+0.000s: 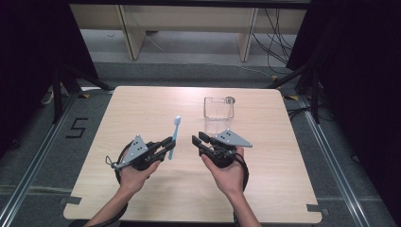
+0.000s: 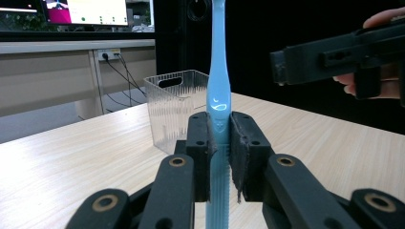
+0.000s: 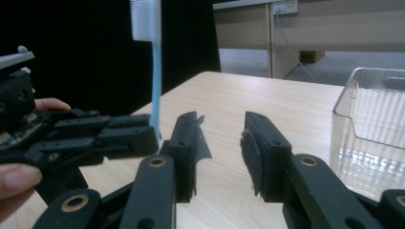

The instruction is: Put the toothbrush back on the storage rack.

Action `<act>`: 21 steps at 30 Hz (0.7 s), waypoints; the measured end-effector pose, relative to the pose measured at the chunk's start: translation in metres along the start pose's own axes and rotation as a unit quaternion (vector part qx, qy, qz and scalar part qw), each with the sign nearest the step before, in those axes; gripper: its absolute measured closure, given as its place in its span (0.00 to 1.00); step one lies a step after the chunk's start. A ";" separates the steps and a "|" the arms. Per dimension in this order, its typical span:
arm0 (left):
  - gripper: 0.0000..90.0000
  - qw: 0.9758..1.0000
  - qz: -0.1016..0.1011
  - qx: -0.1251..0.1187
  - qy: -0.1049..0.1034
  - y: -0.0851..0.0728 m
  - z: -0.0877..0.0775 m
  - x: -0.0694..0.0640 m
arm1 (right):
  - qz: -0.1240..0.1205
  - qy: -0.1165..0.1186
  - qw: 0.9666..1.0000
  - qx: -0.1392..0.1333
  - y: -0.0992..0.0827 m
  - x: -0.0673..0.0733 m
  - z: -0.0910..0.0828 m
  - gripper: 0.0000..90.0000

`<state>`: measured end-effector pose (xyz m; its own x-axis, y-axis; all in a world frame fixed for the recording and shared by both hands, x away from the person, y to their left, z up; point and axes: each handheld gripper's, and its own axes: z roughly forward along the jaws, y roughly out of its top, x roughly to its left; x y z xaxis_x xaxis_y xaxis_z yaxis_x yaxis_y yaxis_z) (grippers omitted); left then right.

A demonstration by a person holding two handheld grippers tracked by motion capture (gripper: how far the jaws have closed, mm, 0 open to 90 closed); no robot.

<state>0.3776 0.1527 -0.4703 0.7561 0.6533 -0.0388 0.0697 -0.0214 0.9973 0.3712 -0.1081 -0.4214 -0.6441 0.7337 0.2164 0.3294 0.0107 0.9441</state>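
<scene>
A light blue toothbrush [image 1: 175, 137] stands nearly upright with its white bristle head up, and my left gripper [image 1: 169, 143] is shut on its handle, low over the wooden table [image 1: 142, 109]. In the left gripper view the pads clamp the toothbrush [image 2: 219, 76] on both sides, at my left gripper [image 2: 220, 129]. My right gripper [image 1: 198, 137] hovers just right of it, jaws apart with nothing between them. In the right gripper view my right gripper [image 3: 222, 129] stands open, and the toothbrush [image 3: 155, 71] rises to its left. A clear ribbed plastic cup [image 1: 218, 109] stands behind the right gripper.
The clear cup [image 3: 372, 124] sits close on the right in the right gripper view, and behind the toothbrush as the cup [image 2: 172, 107] in the left gripper view. Bare tabletop lies to the left and front. Wooden furniture legs and cables lie beyond the table's far edge.
</scene>
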 end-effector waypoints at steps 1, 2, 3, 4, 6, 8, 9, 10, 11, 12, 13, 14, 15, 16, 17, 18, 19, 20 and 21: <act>0.87 1.000 0.000 0.000 0.000 0.000 0.000 0.000 | 0.000 0.000 1.000 0.000 0.000 0.000 0.000 0.74; 0.87 1.000 0.002 0.001 -0.002 0.000 0.001 -0.001 | 0.004 0.004 1.000 -0.005 0.001 0.003 0.002 0.75; 0.87 1.000 0.002 0.001 -0.003 0.000 0.002 -0.002 | 0.004 0.004 1.000 -0.005 0.001 0.003 0.002 0.75; 0.87 1.000 0.002 0.001 -0.004 0.000 0.003 -0.003 | 0.005 0.006 1.000 -0.009 0.001 0.004 0.003 0.75; 0.87 1.000 0.003 0.000 -0.007 0.001 0.005 -0.006 | -0.008 0.003 1.000 -0.012 0.003 0.005 0.007 0.75; 0.87 1.000 0.005 0.001 -0.009 0.001 0.006 -0.007 | 0.003 0.014 1.000 -0.016 0.003 0.007 0.009 0.75; 0.87 1.000 0.006 0.001 -0.010 0.001 0.007 -0.008 | 0.003 0.014 1.000 -0.016 0.003 0.007 0.009 0.75; 0.87 1.000 0.007 0.001 -0.011 0.001 0.007 -0.008 | -0.005 0.011 1.000 -0.017 0.003 0.007 0.010 0.75; 0.87 1.000 0.007 0.001 -0.012 0.002 0.008 -0.009 | -0.003 0.012 1.000 -0.019 0.003 0.008 0.011 0.75; 0.87 1.000 0.006 0.000 -0.012 0.002 0.009 -0.010 | 0.003 0.017 1.000 -0.018 0.004 0.009 0.011 0.75; 0.87 1.000 0.006 0.000 -0.012 0.002 0.009 -0.010 | 0.003 0.017 1.000 -0.018 0.004 0.009 0.011 0.75; 0.87 1.000 0.006 0.000 -0.014 0.002 0.010 -0.011 | 0.002 0.022 1.000 -0.021 0.004 0.010 0.012 0.75; 0.87 1.000 0.006 0.000 -0.014 0.002 0.010 -0.011 | -0.002 0.017 1.000 -0.022 0.005 0.010 0.013 0.75; 0.87 1.000 0.007 0.001 -0.014 0.002 0.010 -0.011 | -0.002 0.017 1.000 -0.022 0.005 0.010 0.013 0.75; 0.87 1.000 0.008 0.001 -0.014 0.002 0.011 -0.011 | 0.002 0.020 1.000 -0.024 0.005 0.012 0.014 0.75; 0.87 1.000 0.008 0.000 -0.015 0.002 0.011 -0.012 | 0.006 0.026 0.999 -0.024 0.006 0.014 0.014 0.75; 0.87 1.000 0.008 0.000 -0.015 0.002 0.011 -0.012 | 0.006 0.026 0.999 -0.024 0.006 0.014 0.014 0.75; 0.87 1.000 0.007 0.001 -0.016 0.002 0.011 -0.013 | 0.003 0.029 0.999 -0.024 0.007 0.015 0.015 0.75; 0.87 1.000 0.007 0.001 -0.016 0.002 0.011 -0.013 | 0.003 0.029 0.999 -0.024 0.007 0.015 0.015 0.75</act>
<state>0.3754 0.1355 -0.4686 0.7777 0.6281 -0.0269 0.0602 -0.0317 0.9977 0.3747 -0.0869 -0.4150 -0.6819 0.6930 0.2340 0.3002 -0.0266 0.9535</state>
